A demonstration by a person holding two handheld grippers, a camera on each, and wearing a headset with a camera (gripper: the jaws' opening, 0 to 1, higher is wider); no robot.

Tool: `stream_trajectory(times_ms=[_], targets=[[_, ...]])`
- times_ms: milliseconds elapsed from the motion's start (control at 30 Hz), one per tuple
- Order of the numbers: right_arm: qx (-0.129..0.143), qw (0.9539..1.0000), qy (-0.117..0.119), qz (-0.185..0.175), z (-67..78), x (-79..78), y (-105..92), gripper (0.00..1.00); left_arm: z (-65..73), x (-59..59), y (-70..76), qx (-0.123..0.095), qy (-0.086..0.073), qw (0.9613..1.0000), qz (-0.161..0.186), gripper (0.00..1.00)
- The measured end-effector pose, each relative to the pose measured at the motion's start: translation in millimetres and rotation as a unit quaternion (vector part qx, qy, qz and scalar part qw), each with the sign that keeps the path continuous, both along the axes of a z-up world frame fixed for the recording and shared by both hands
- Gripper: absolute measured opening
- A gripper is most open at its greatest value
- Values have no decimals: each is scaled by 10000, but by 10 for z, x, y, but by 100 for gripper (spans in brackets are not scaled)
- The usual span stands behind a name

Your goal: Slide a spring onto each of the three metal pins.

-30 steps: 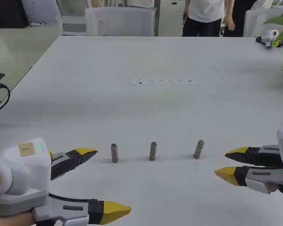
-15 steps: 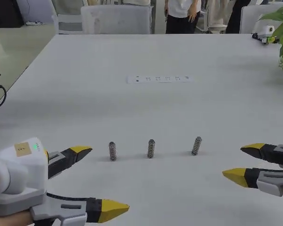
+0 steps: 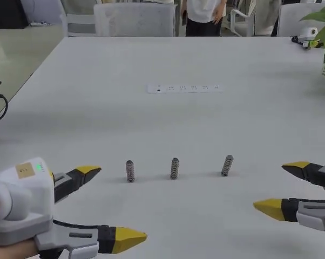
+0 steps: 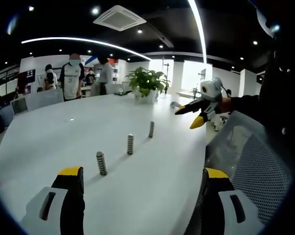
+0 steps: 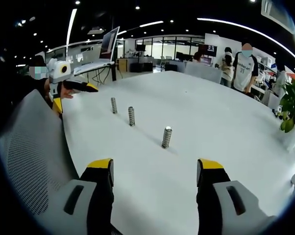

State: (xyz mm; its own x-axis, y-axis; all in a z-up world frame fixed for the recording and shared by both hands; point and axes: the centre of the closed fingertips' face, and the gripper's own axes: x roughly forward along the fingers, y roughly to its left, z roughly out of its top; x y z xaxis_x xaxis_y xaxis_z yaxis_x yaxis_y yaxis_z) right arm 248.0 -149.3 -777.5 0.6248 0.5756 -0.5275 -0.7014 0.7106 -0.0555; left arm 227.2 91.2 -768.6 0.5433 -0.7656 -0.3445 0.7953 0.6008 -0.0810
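A: Room around the middle spring (image 3: 175, 168)?
B: Bare tabletop (image 3: 178, 124) beyond it. Left spring (image 3: 130, 171) and right spring (image 3: 227, 165) flank it. Left gripper (image 3: 115, 203) and right gripper (image 3: 274, 185) sit outside those, jaws released; the right one has backed farther off.

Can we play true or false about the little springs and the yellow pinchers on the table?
1. Three grey coiled metal springs stand in a row on the white table. True.
2. The yellow-tipped left gripper is squeezing a spring. False: it is open and holds nothing.
3. The yellow-tipped right gripper is open. True.
4. The springs are lying flat. False: all three stand up.
5. A white power strip lies beyond the springs. True.
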Motion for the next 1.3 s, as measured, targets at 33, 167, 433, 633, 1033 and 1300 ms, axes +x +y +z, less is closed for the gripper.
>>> stream_trajectory(times_ms=[33, 167, 433, 633, 1033, 1300], targets=[[30, 10000, -1, 12, 2, 1, 11, 70, 1, 6, 5, -3, -4, 10000, 11, 98], [127, 9998, -129, 104, 21, 26, 66, 75, -18, 49, 28, -26, -6, 10000, 48, 98], [66, 9997, -58, 239, -71, 76, 119, 79, -107, 138, 39, 27, 19, 10000, 37, 98], [133, 9997, -60, 190, -71, 165, 127, 80, -165, 197, 44, 54, 80, 9999, 64, 98], [165, 9997, -46, 154, -128, 211, 129, 81, -141, 219, 16, 25, 64, 9999, 98, 98], [143, 9998, -15, 148, -163, 207, 123, 81, -153, 212, 10, 58, 89, 9999, 91, 98]])
